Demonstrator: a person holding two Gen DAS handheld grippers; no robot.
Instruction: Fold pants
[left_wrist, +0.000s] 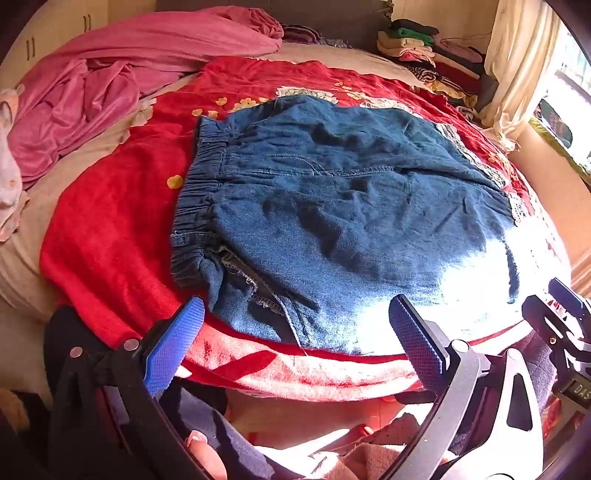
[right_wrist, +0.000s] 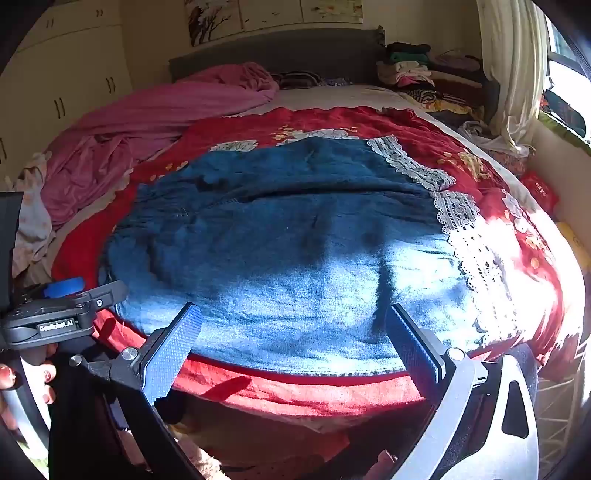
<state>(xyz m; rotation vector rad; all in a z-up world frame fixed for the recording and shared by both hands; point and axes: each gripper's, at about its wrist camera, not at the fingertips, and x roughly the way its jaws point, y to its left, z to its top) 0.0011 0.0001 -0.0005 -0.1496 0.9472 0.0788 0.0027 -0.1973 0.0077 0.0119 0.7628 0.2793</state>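
Here the jeans (left_wrist: 351, 221) lie flat near the bed's (left_wrist: 110, 229) front edge; left tool (left_wrist: 295, 325) and right tool (right_wrist: 295, 325) hover released, empty.

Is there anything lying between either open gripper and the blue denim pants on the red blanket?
Nothing visible. The blue denim pants lie flat on the red floral blanket, and both the left gripper and right gripper face the near edge unobstructed, jaws open.

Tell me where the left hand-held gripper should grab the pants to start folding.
Probably the elastic waistband at its near corner, coming from the bed's near edge. The pants lie flat on the red blanket, and the gathered band gives the open left hand-held gripper a thick edge to pinch.
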